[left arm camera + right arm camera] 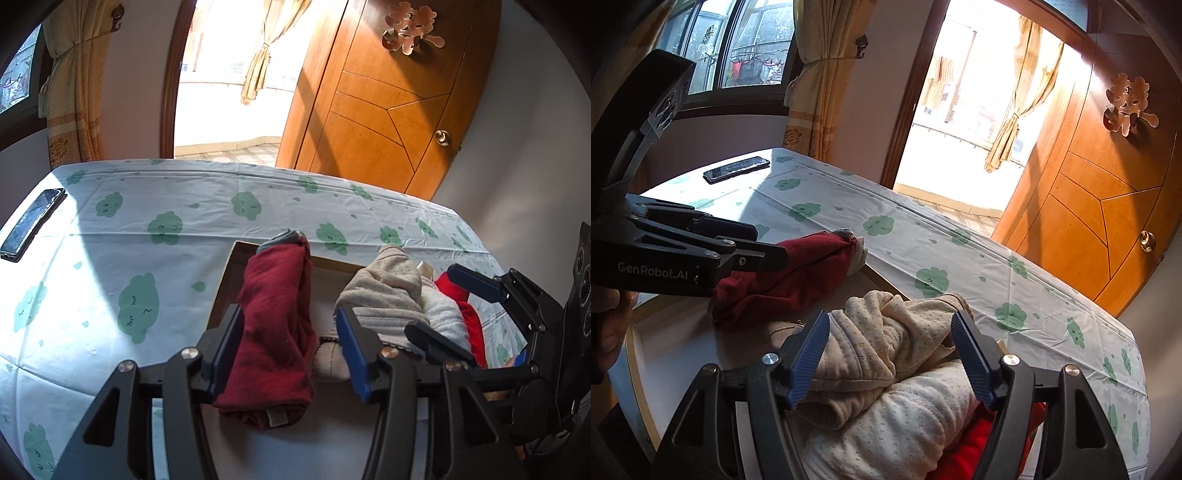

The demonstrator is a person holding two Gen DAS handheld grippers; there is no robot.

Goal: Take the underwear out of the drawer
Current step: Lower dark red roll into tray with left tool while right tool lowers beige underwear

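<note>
The left tongs (291, 347) stood wide open around the dark red underwear (273, 332), which lay in the open drawer (229, 280) beside the bench (147, 229). The right tongs (890, 354) gaped around cream clothing (886, 343), pads apart from it.

You are spreading the left gripper (291, 350) around dark red underwear (275, 332) lying in the drawer (236, 258), beside beige garments (384, 291).

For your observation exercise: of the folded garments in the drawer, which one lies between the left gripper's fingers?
The dark red garment, lying between the fingers of the left gripper. The beige dotted, white quilted and bright red garments lie to its right.
</note>
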